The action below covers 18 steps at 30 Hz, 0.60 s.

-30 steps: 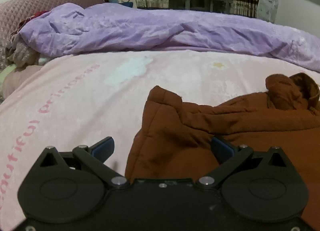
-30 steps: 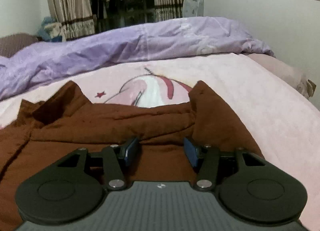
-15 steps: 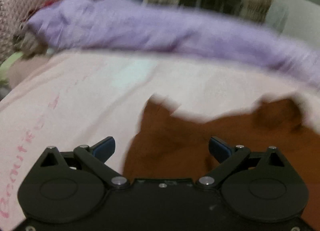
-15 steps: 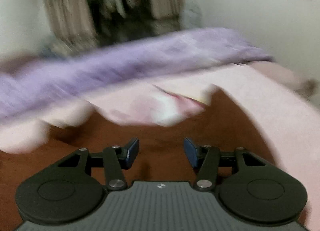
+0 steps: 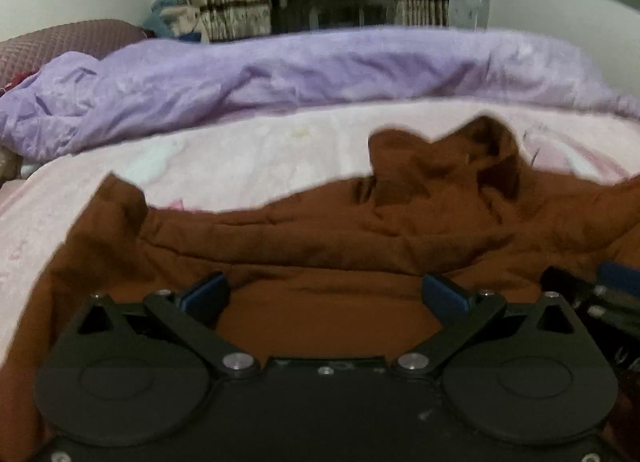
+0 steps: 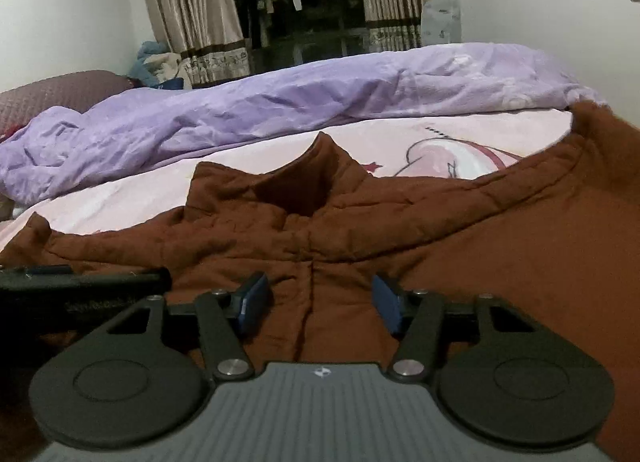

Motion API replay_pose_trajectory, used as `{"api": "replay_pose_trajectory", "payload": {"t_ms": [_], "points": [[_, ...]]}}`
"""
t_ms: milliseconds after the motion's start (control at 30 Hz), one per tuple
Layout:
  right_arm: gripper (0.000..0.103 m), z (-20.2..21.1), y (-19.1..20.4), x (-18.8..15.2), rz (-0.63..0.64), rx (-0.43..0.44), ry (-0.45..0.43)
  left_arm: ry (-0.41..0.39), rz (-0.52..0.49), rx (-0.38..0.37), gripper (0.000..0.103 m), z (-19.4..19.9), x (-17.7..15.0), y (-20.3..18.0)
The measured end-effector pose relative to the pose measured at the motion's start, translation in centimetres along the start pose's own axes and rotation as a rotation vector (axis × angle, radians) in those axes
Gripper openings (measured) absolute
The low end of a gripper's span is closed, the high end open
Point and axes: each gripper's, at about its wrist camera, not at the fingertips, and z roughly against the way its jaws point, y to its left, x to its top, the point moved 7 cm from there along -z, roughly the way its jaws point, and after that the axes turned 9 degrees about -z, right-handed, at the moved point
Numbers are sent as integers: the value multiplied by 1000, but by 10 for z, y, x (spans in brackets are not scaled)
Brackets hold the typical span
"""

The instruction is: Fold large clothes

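A rust-brown padded jacket (image 6: 320, 238) lay spread and rumpled on the pink bed sheet (image 6: 248, 166), collar standing up.

Both views low over jacket (image 5: 320, 246).

Left gripper (image 5: 325, 295): had black linkage arms, two round black discs, silver pivot screws and blue finger pads (image 5: 444, 294).
Right gripper (image 6: 318, 304): had black arms and discs, a ribbed grey body with a small white mark, silver screws and blue pads (image 6: 253, 302).
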Motion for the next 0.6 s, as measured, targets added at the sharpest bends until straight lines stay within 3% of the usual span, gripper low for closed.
{"api": "replay_pose_trajectory", "payload": {"t_ms": [167,267,333,433,500,533,567,600], "points": [[67,11,3,4,1,25,19,1,1,-2,103,7,2,3],[65,35,-14,32,-24,42,-18,5,24,-40,103,27,12,23],[65,50,-36,54,-4,-15,-109,-50,39,30,103,44,18,52],[66,50,-82,75,52,-177,-160,-35,5,115,103,36,17,82],[52,36,-118,72,30,-270,-122,27,-12,153,103,12,1,91],[42,23,-134,65,-6,-278,-78,57,1,141,103,-5,-12,91],[39,8,-148,55,-62,-267,-16,62,60,90,103,-15,-20,92],[38,5,-155,51,-119,-227,-36,63,116,68,103,-16,-19,98]]}}
